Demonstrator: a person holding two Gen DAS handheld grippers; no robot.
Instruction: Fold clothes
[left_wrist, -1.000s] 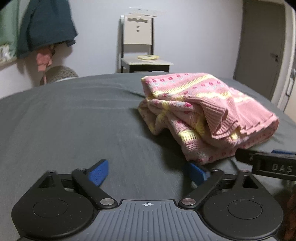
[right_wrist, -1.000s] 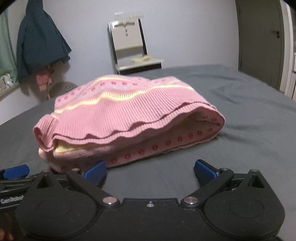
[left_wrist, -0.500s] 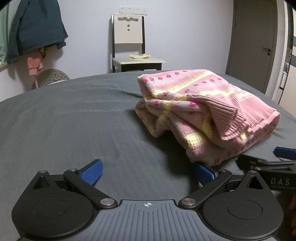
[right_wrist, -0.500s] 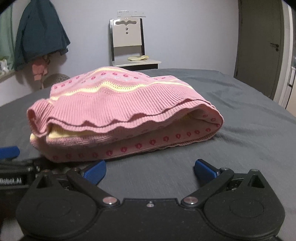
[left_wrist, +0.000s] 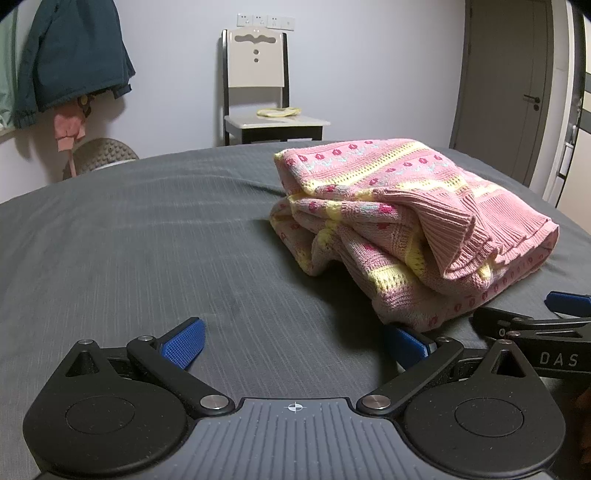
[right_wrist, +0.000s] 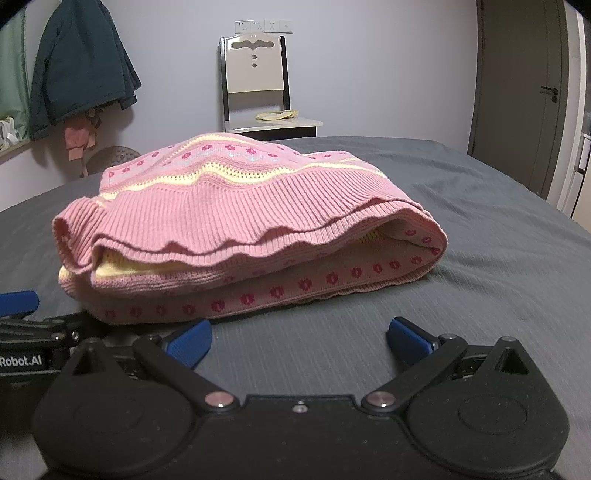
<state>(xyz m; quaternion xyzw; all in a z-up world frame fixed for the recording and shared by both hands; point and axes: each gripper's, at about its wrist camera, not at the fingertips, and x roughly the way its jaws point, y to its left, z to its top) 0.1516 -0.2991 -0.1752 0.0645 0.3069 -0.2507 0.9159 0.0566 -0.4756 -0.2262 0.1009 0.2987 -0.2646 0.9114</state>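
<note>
Pink knit, the sweater (right_wrist: 243, 229) lay folded in a bundle on the grey bed (left_wrist: 129, 240). We held the left gripper (left_wrist: 295, 341) and right gripper (right_wrist: 299, 339) spread, empty, just before it; folding looked nearly done.

A bed covered in dark grey, finely ribbed woven cloth (left_wrist: 147, 236) fills the lower part of both views, its surface mostly smooth with a few shallow creases toward the far side. Lying directly on it is a folded pink knitted sweater with yellow stripes and small red flower motifs (left_wrist: 406, 218), bundled in loose layers, its ribbed wavy hem facing the right wrist camera (right_wrist: 236, 221). The sweater casts a soft shadow onto the grey cloth beside it.
</note>
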